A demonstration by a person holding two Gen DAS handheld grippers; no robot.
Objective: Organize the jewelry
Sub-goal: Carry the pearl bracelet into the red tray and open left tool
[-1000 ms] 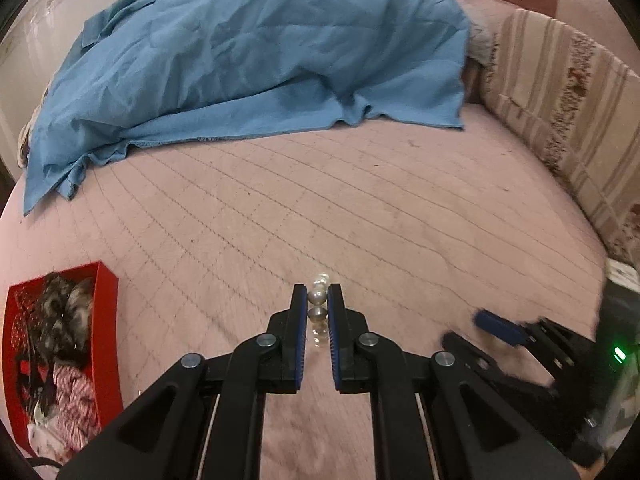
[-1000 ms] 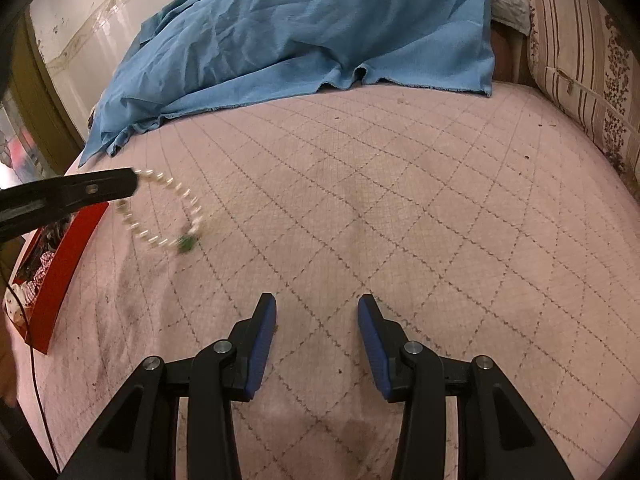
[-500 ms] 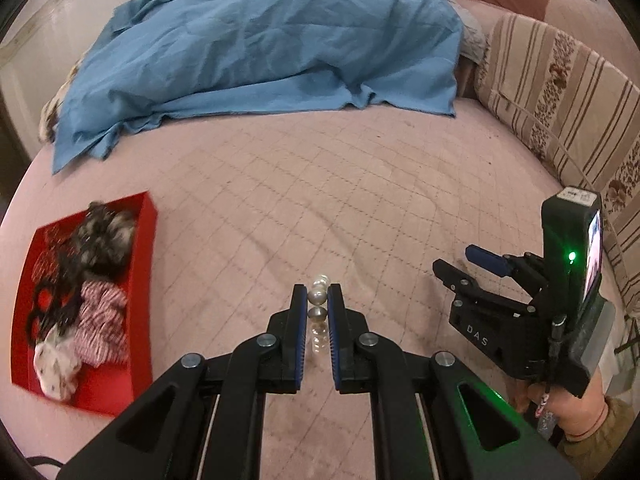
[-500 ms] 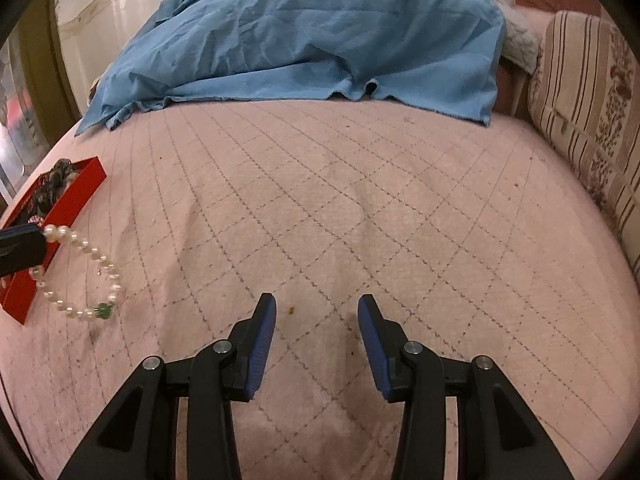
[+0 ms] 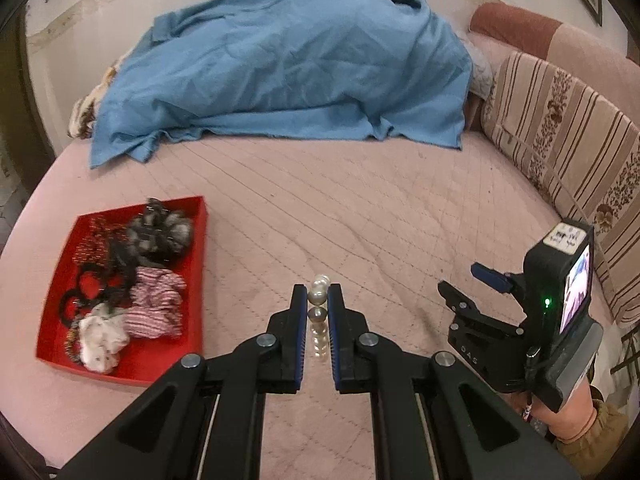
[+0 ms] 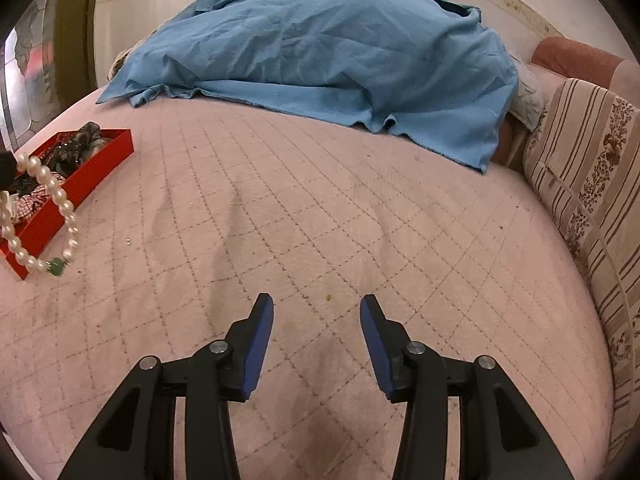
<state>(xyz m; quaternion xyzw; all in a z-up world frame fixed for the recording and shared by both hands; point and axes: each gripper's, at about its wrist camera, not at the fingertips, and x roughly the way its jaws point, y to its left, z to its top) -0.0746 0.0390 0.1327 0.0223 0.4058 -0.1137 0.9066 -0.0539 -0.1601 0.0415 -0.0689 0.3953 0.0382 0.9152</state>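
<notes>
Left tool (image 5: 318, 312), angled down, pinches pearl bracelet (image 5: 319, 294).

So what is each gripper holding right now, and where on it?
Left gripper pinches the pearl bracelet by a few beads; the loop hangs below. Right gripper, jaws opening, holds nothing.

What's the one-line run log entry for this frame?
left hand-held gripper: shut on white pearl bracelet | right hand-held gripper: opening, nothing between jaws | red rectangular tray: on pink quilt, holds scrunchies | bracelet not yet in tray

Raised letters "DAS" stand on the right gripper (image 5: 486, 278) body
</notes>
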